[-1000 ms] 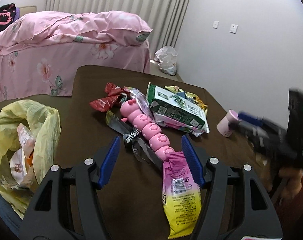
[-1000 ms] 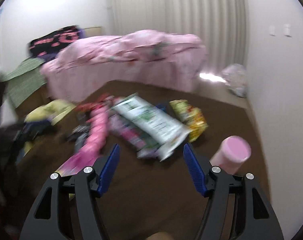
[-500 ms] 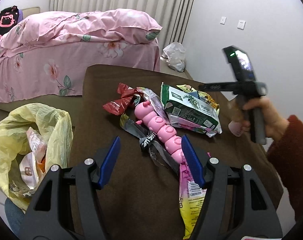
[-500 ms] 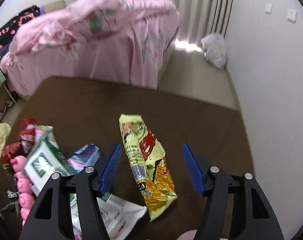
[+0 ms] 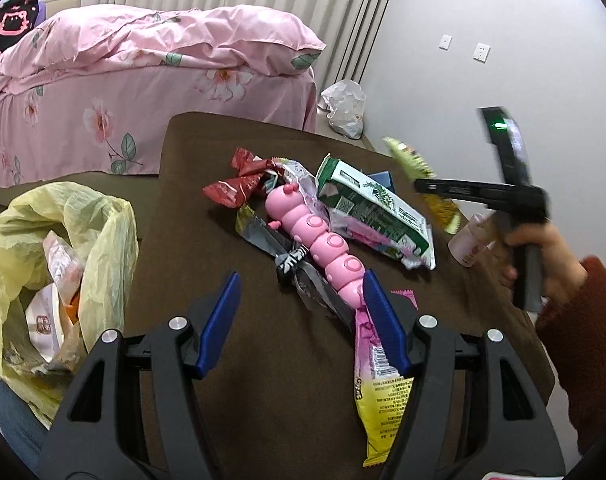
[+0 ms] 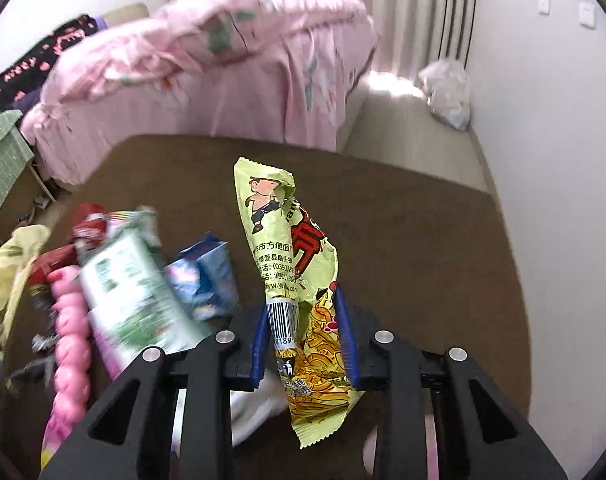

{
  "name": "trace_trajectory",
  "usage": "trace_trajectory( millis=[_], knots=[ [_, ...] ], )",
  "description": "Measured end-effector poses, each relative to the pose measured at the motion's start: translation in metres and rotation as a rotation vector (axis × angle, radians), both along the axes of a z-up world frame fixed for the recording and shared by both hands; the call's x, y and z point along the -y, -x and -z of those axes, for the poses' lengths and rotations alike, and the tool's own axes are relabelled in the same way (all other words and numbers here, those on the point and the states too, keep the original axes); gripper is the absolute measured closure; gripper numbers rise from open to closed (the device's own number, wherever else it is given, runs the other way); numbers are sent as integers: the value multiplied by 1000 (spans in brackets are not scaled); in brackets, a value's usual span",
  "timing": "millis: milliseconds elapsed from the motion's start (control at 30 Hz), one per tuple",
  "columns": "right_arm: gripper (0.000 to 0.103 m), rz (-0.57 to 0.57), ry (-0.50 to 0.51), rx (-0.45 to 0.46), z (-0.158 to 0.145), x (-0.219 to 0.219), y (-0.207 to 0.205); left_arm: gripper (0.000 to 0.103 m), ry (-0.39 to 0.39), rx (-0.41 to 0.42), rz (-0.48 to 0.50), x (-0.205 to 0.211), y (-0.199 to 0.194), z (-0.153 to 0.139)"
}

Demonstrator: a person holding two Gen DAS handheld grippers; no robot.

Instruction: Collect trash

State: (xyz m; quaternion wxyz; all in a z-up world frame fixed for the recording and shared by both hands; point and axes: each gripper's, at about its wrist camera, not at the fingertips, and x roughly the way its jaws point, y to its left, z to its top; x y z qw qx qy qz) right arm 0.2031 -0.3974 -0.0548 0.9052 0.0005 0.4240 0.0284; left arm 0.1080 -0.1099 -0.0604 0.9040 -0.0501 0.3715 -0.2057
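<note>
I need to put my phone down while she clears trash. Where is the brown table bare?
Bare: the far end of the table toward the bed, beyond the red wrapper, and the left strip beside the yellow bag. Crowded: the middle, around the pink caterpillar toy and green-white packet.

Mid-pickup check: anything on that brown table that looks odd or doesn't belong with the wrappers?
Yes. A pink caterpillar toy lies in the middle of the wrapper pile, intact, not obviously trash. A pink bottle also stands upright near the right edge. The right tongs are shut on the yellow-green snack wrapper; the left tongs are open.
</note>
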Motion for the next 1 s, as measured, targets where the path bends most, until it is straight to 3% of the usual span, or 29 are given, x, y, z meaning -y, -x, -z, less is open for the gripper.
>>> trace_trajectory(
  millis=[200, 500, 733, 1000],
  knots=[
    [74, -12, -53, 52, -13, 8, 63, 43, -15, 17, 23, 9, 7, -3],
    [74, -11, -113, 57, 6, 5, 144, 43, -3, 8, 50, 15, 10, -3],
    [74, 45, -143, 35, 28, 7, 182, 43, -25, -6, 47, 18, 6, 2],
    [69, 50, -154, 45, 36, 7, 202, 43, -27, -38, 8, 16, -33, 10]
  ],
)
